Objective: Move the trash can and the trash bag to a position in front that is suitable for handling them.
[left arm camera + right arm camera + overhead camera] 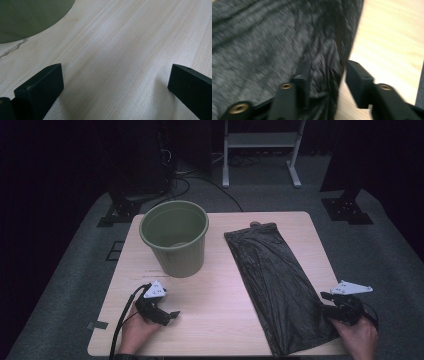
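Observation:
A dark plastic bag (267, 270) lies flat along the right half of the wooden table (220, 320), running from the far edge to the near edge. An olive green bucket (174, 240) stands upright at the table's back left, and I see nothing in it. My right gripper (327, 300) sits at the bag's near right edge. In the right gripper view its jaws (328, 72) stand apart, open, with a crumpled fold of the bag (262, 37) between them. My left gripper (170, 316) rests low over bare wood in front of the bucket (25, 17), its jaws (116, 75) wide open around nothing.
Beyond the table stand a white metal frame (260, 150) and two black stand bases (120, 207) (347, 207) on grey carpet, with cables trailing on the floor. A small piece of tape (97, 325) hangs at the table's near left corner.

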